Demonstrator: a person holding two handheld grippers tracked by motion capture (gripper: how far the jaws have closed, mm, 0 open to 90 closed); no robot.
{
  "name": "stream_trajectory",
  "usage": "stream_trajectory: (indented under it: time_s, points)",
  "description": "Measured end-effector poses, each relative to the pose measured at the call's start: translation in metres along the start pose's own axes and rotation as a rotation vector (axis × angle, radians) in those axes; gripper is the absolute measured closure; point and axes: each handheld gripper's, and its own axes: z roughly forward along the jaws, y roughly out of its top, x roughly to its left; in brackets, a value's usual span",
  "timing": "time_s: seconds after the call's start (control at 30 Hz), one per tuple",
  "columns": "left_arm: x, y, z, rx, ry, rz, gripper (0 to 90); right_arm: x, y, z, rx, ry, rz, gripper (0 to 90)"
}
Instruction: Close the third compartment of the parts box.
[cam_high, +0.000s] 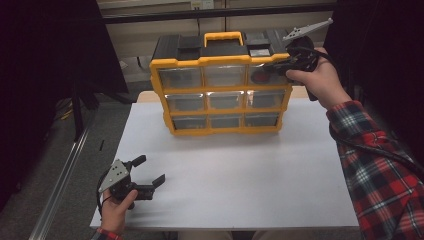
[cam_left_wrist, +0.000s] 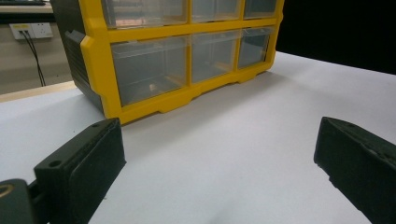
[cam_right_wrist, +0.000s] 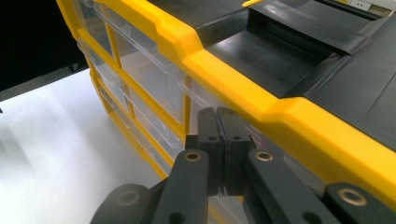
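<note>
Presently catalogued: one yellow-and-black drawer organiser (cam_high: 222, 85), upright at the far middle of the white table (cam_high: 240, 180), nine clear drawers in three rows. Right gripper (cam_right_wrist: 218, 122): jaws pressed together at the top-right drawer (cam_high: 265, 74), seemingly pinching its front lip, though the lip itself is hard to make out. Left gripper (cam_high: 150, 170): jaws wide apart, holding nothing, resting near the table's front left corner. Step in hand, as judged: opening that drawer. Next move calls for a straight, level pull outward without tipping the organiser.
</note>
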Motion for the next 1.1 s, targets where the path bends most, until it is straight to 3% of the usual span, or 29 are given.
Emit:
stream_trajectory:
  time_s: [0.03,0.27,0.43,0.6,0.7,0.77,0.8,1.0,1.1]
  points:
    - [-0.001,0.000,0.001,-0.010,0.000,-0.012,2.0,0.000,-0.001,0.000,-0.001,0.001,-0.004,88.2]
    - [0.000,0.000,0.000,-0.003,0.000,0.003,2.0,0.006,-0.004,-0.003,-0.027,0.026,0.013,76.1]
    - [0.000,0.000,0.001,-0.003,-0.008,0.001,1.9,0.009,-0.008,-0.005,-0.045,0.040,0.019,62.9]
    - [0.000,0.000,0.001,-0.002,0.008,-0.002,1.9,0.009,-0.015,-0.007,-0.075,0.049,0.054,52.6]
    - [-0.001,0.000,0.004,-0.011,-0.011,-0.013,2.0,0.010,-0.019,-0.009,-0.097,0.051,0.072,45.0]
    - [-0.002,0.000,0.003,0.011,0.024,0.006,2.0,0.011,-0.022,-0.009,-0.098,0.053,0.074,40.3]
    - [0.000,0.000,0.004,0.004,-0.001,0.004,1.9,0.011,-0.023,-0.010,-0.101,0.051,0.073,37.6]
    - [-0.004,0.000,0.006,-0.025,-0.004,-0.039,1.9,0.014,-0.034,-0.011,-0.127,0.054,0.096,26.0]
    - [-0.001,0.001,0.003,0.012,0.000,0.013,1.9,0.016,-0.040,-0.010,-0.124,0.059,0.091,23.1]
